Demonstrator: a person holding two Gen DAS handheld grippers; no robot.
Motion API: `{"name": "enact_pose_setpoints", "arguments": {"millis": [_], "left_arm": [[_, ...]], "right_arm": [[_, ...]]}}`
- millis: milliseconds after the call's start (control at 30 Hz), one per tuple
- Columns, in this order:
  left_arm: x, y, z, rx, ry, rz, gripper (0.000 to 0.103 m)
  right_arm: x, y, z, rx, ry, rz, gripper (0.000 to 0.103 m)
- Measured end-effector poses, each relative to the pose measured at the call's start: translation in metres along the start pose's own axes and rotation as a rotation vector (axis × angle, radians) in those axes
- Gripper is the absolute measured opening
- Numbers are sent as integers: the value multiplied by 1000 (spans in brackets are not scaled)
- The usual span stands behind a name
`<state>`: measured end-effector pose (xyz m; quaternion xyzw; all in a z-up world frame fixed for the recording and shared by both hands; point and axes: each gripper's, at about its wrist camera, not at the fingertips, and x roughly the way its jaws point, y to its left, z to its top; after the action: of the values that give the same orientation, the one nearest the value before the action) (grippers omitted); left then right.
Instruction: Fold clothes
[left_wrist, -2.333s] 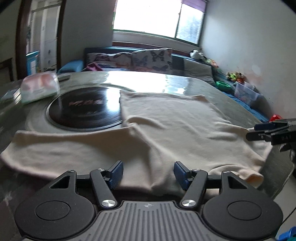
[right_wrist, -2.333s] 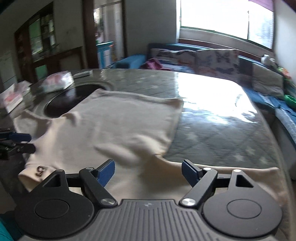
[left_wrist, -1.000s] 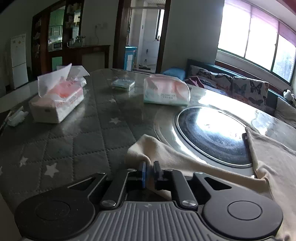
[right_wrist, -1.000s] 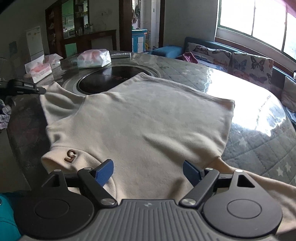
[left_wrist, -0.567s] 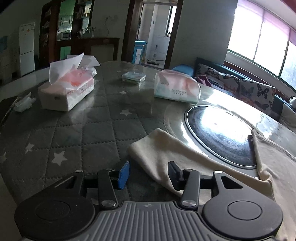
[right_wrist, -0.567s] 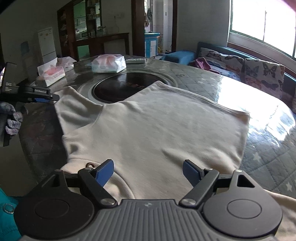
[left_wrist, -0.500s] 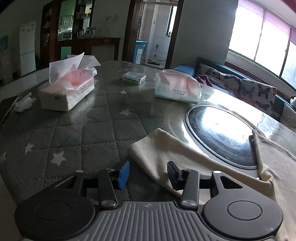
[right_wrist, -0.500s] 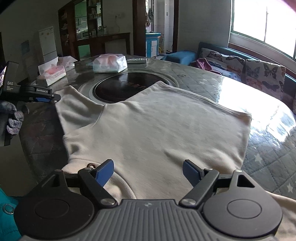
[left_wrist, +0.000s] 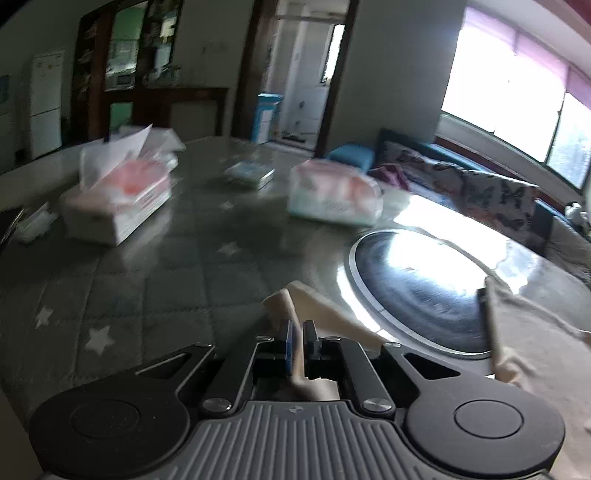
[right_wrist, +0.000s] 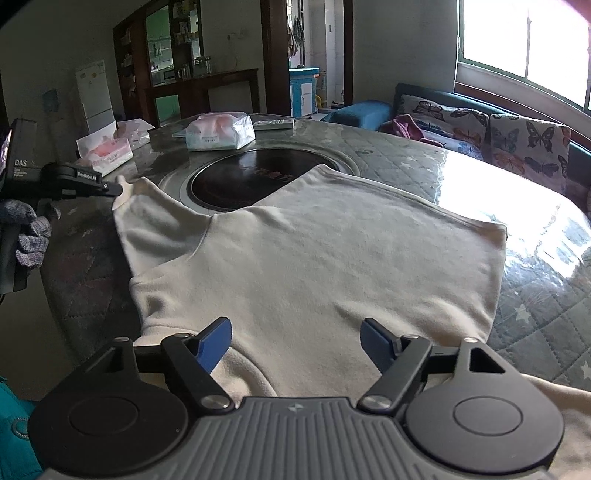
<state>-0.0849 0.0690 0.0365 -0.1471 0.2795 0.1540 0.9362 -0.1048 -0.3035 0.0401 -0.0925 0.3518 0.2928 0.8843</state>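
A cream long-sleeved shirt (right_wrist: 332, 258) lies spread flat on the round table. My left gripper (left_wrist: 298, 336) is shut on the cuff end of its left sleeve (left_wrist: 284, 306), which sticks up between the blue pads. In the right wrist view the same gripper (right_wrist: 110, 189) pinches the sleeve tip (right_wrist: 127, 188) at the table's left side. My right gripper (right_wrist: 295, 339) is open and empty, its blue pads hovering over the shirt's near edge.
A dark round inset plate (right_wrist: 258, 177) sits at the table's middle, partly under the shirt. Two tissue packs (left_wrist: 118, 206) (left_wrist: 332, 199) and a small box (left_wrist: 249, 173) stand further back. A sofa with butterfly cushions (right_wrist: 517, 136) runs behind the table.
My left gripper has closed on the sleeve cuff, which lay loose between its open pads half a second ago. The right gripper has hardly moved.
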Motion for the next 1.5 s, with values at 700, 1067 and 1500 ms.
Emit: {"name": "enact_pose_setpoints", "arguments": {"millis": [700,1067,1500], "left_arm": [[2,-5,-8,32,7,97,33],[20,16,-11,-56,39,145,40],[-10,-10,14,-84,-59,-11,4]], "right_arm": [[-6,-4,-5,26,-36,15,78],[-3,1,-4,24,-24,12,78],[-12,-7,-6,64,-51,-3,78]]}}
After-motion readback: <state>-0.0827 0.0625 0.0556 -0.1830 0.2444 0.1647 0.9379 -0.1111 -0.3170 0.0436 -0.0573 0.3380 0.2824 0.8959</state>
